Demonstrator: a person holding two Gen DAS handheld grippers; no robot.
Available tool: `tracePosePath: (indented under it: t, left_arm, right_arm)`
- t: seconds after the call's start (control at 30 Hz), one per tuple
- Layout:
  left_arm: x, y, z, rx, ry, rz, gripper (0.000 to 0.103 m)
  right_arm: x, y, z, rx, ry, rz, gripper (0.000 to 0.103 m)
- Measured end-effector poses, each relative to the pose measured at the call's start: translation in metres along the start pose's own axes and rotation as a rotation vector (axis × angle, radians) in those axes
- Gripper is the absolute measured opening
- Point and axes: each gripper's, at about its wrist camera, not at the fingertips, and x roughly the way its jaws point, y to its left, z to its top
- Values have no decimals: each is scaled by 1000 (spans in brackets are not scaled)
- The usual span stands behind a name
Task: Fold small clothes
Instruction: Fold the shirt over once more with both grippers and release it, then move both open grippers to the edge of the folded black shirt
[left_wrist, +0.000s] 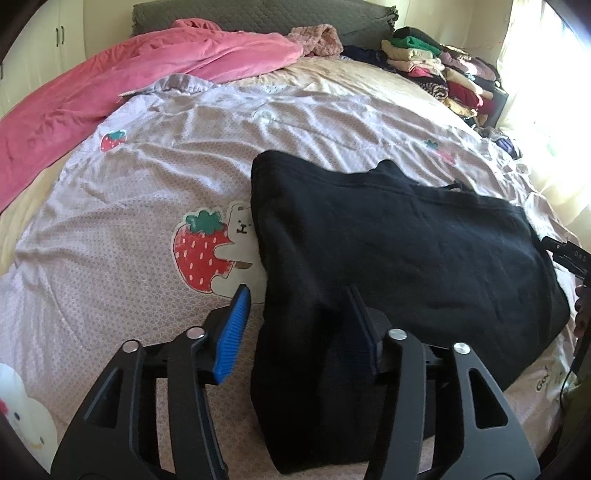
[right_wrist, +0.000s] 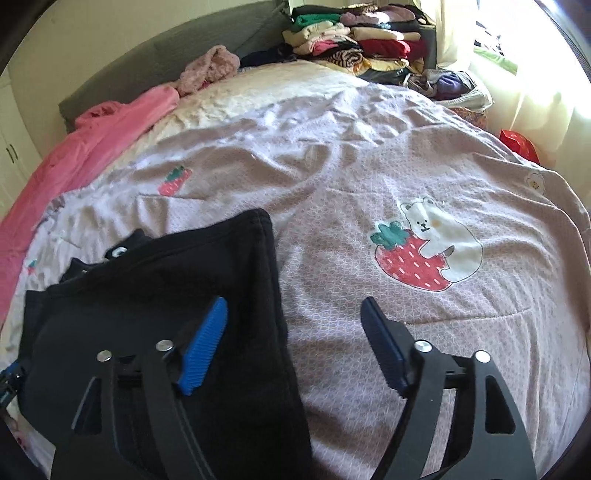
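Note:
A black garment (left_wrist: 399, 251) lies flat on the pink strawberry-print bedspread (left_wrist: 140, 177). My left gripper (left_wrist: 299, 299) is open, its fingers on either side of the garment's left edge fold. In the right wrist view the same black garment (right_wrist: 177, 280) lies at lower left. My right gripper (right_wrist: 295, 310) is open over the garment's right edge, its left finger (right_wrist: 207, 343) above the cloth and its right finger (right_wrist: 380, 343) above the bedspread (right_wrist: 424, 332). The right gripper's body shows at the right edge of the left wrist view (left_wrist: 570, 254).
A pink blanket (left_wrist: 110, 85) lies along the bed's left side. A pile of folded clothes (left_wrist: 443, 70) stands at the far right corner, also in the right wrist view (right_wrist: 358, 37). A grey headboard (left_wrist: 258, 14) is behind. A bright curtained window (right_wrist: 517, 55) is at right.

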Motion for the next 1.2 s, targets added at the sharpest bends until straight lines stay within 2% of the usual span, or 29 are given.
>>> tracePosePath:
  t: [0.1,0.2,0.43,0.53,0.87,1.2]
  left_arm:
    - [-8,-3,3,4,-21,-8,54]
    - [-14,-5,5,7,-33,-16,64]
    - [-29,2,13,-25,-58,-29,82]
    - [-38,5,16,-31,-93,-10,90]
    - [-55,17,24,-51,-154,28,93]
    - [-57,26,26,-68,-160,47,93]
  right_arm:
    - [-12,7,-3,-14,-27,21,86]
    - [-23,17,-8,-26,-38,50,93]
    - [-44,46,-20,-85,-56,137,94]
    - [-54,62,-28,-122,-68,172,94]
    - [-79,118,-57,-242,-57,286,94]
    - [-87,178,-94,-431,-54,302,94]
